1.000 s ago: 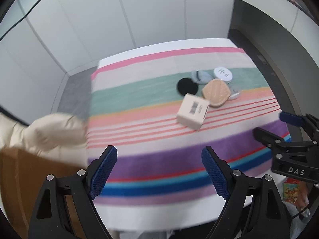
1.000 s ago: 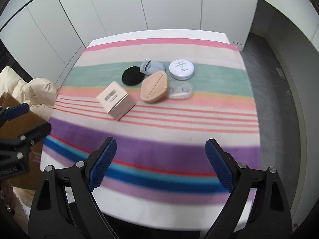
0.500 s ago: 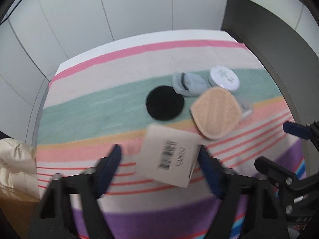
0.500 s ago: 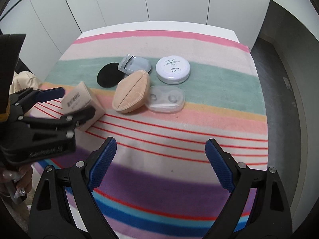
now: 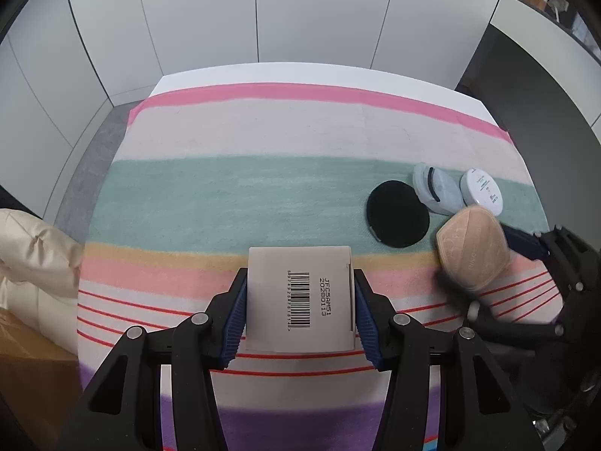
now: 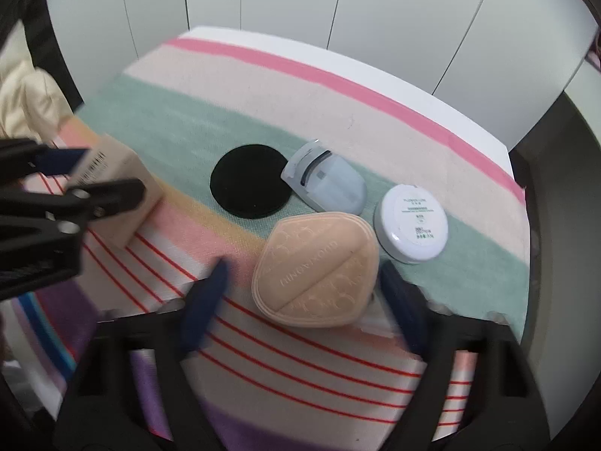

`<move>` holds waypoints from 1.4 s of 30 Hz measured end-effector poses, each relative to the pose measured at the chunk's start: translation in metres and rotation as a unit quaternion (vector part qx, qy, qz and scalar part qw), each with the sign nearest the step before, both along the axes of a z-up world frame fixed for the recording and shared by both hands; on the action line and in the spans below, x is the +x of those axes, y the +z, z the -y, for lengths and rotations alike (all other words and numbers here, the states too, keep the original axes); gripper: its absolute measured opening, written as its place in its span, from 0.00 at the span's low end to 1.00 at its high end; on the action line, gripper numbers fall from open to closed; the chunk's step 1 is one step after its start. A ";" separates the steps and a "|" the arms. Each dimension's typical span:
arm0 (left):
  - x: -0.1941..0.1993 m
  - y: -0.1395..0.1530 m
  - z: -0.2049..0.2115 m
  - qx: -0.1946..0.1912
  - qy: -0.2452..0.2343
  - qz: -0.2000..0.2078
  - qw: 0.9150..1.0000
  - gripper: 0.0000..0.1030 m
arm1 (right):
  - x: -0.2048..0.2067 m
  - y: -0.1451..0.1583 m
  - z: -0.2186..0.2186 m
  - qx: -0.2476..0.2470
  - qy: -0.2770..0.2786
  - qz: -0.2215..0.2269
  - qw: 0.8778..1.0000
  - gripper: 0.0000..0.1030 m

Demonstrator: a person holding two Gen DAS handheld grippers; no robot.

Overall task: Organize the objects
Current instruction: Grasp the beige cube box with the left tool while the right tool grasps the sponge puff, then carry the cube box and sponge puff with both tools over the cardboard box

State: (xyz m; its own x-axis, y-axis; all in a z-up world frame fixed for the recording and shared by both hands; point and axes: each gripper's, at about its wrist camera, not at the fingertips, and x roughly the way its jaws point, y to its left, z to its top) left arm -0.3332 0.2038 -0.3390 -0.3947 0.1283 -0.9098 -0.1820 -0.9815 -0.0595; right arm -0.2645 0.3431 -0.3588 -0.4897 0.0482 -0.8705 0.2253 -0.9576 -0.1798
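On the striped surface (image 5: pixel 240 195), a beige carton (image 5: pixel 300 298) with a barcode is pinched between the blue pads of the left hand-held gripper (image 5: pixel 299 310). To its right lie a black round pad (image 6: pixel 251 181), a pale blue eyelash curler case (image 6: pixel 326 182) and a white round compact (image 6: pixel 411 223). A tan powder puff (image 6: pixel 317 272) is straddled by the spread right hand-held gripper (image 6: pixel 300 293), its blurred pads apart from it.

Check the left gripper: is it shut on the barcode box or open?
Shut on it. The left gripper has both blue pads pressed flat against opposite sides of the barcode box.
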 end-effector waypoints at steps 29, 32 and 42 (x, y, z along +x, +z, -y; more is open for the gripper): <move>0.022 0.138 0.000 -0.014 -0.009 -0.049 0.999 0.51 | 0.043 0.146 -0.038 -0.101 -0.089 -0.048 0.990 0.17; 0.028 0.170 0.001 -0.016 -0.009 -0.070 0.997 0.51 | 0.050 0.177 -0.039 -0.103 -0.093 -0.066 0.988 0.17; 0.055 0.244 0.002 -0.003 -0.013 -0.106 0.994 0.52 | 0.077 0.258 -0.038 -0.106 -0.098 -0.122 0.982 0.16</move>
